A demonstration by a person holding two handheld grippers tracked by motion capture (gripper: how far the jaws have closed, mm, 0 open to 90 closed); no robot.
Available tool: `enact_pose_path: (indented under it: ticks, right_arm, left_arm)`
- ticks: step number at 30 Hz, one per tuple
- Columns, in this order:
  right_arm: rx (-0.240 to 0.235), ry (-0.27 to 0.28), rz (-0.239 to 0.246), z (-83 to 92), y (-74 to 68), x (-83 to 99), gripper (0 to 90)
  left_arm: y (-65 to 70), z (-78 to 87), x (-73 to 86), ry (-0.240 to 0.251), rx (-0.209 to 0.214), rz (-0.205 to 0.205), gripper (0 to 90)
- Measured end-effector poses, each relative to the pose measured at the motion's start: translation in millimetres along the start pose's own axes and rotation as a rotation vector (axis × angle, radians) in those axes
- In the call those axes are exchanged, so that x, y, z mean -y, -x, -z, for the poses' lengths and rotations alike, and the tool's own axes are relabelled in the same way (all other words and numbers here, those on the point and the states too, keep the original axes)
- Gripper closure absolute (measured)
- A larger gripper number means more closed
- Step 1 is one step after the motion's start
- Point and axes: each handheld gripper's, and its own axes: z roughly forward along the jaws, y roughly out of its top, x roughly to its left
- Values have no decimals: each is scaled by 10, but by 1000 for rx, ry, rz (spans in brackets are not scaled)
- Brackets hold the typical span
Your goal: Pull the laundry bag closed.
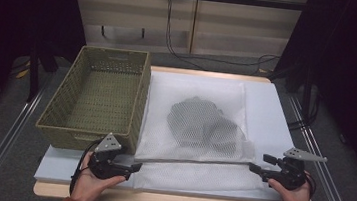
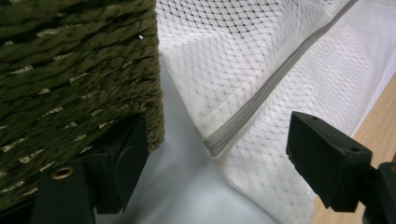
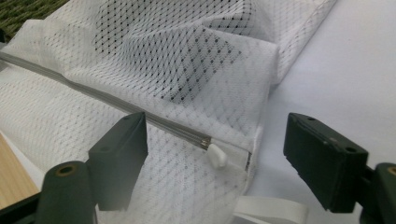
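Note:
A white mesh laundry bag [image 1: 195,89] lies flat on the table with a dark garment [image 1: 203,125] inside it. Its grey zipper [image 1: 195,161] runs along the near edge. My left gripper [image 1: 135,166] sits at the zipper's left end, jaws open. In the left gripper view the zipper end [image 2: 219,140] lies on the mat between the open jaws [image 2: 217,149], untouched. My right gripper [image 1: 256,166] is at the bag's right corner, open. In the right gripper view the white zipper pull [image 3: 217,155] rests between the wide jaws [image 3: 217,137], with no pad on it.
A green woven basket [image 1: 143,94] stands at the table's left, its corner [image 2: 74,70] close beside my left gripper. A white mat [image 1: 268,110] covers the table under the bag. The wooden table edge [image 1: 166,200] runs along the front. A white loop tab [image 3: 271,210] lies at the bag's corner.

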Motion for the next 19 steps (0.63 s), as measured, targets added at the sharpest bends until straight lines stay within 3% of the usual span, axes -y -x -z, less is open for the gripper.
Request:
enact_pose_path:
  ticks: [7, 12, 14, 19]
  right_arm:
    - [-16, 11, 4, -1, -20, -7, 192]
    - [-24, 16, -2, 14, -18, -8, 183]
    - [-30, 18, 3, 14, -25, -12, 179]
    - [-35, -1, 5, 1, -35, -7, 180]
  left_arm:
    - [1, 92, 0, 59, -13, 8, 171]
    - [-17, 121, 11, 62, -12, 11, 147]
    - [-6, 132, 8, 60, -40, 4, 140]
    - [6, 154, 4, 65, -42, -2, 129]
